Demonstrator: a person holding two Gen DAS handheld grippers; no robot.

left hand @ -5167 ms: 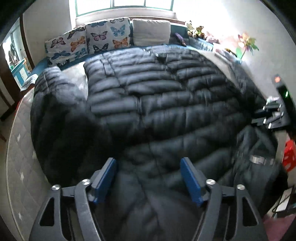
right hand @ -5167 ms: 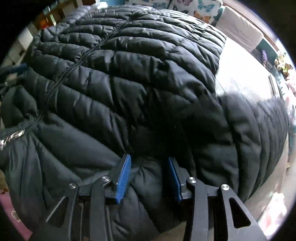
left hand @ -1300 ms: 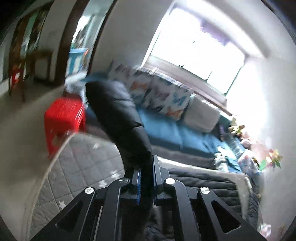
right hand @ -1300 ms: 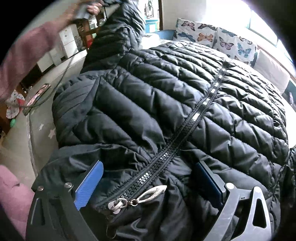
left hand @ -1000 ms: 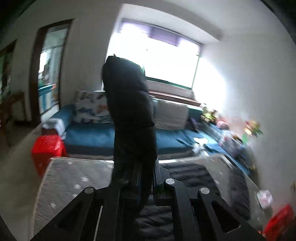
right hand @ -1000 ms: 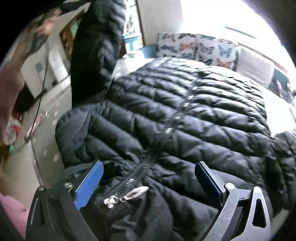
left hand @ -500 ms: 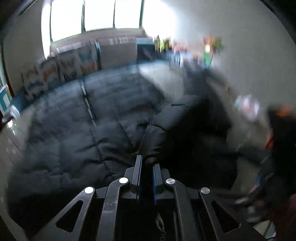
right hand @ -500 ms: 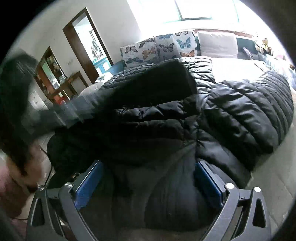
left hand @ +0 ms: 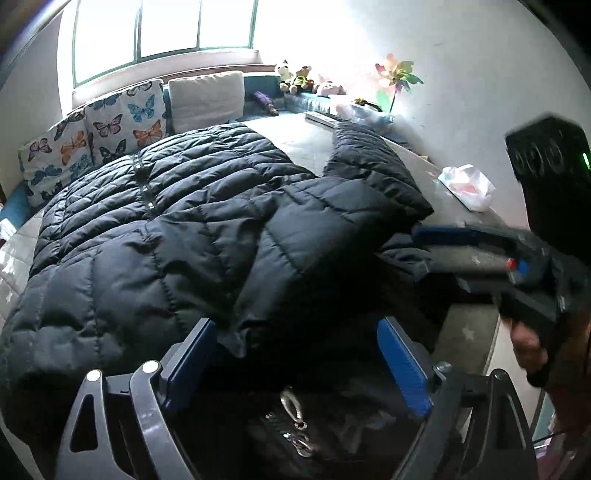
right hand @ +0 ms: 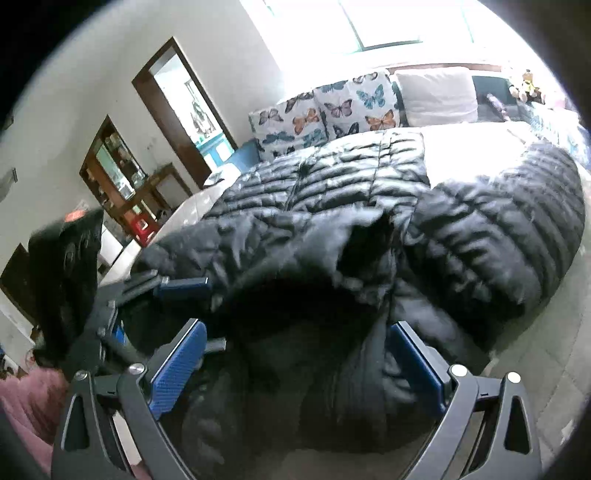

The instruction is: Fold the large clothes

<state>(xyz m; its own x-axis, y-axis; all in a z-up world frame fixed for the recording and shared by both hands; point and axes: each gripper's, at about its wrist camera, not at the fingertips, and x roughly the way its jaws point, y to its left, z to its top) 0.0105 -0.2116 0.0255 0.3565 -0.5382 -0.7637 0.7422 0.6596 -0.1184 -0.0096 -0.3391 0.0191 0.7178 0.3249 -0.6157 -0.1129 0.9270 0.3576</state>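
While both tools hover at the near hem, the left gripper (left hand: 295,362) has jaws spread wide, gripping nothing; right gripper (right hand: 295,365), likewise spread and empty. Black puffer jacket (left hand: 177,236): spread over the mattress (left hand: 295,144), one sleeve (left hand: 325,221) folded across its front. Beyond: butterfly cushions (left hand: 92,136), window (left hand: 166,29).

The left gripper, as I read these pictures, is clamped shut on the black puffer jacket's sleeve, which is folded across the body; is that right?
Not quite: the left gripper is open, its blue pads apart either side of the black puffer jacket, as the left wrist view shows. The sleeve does lie folded across the body.
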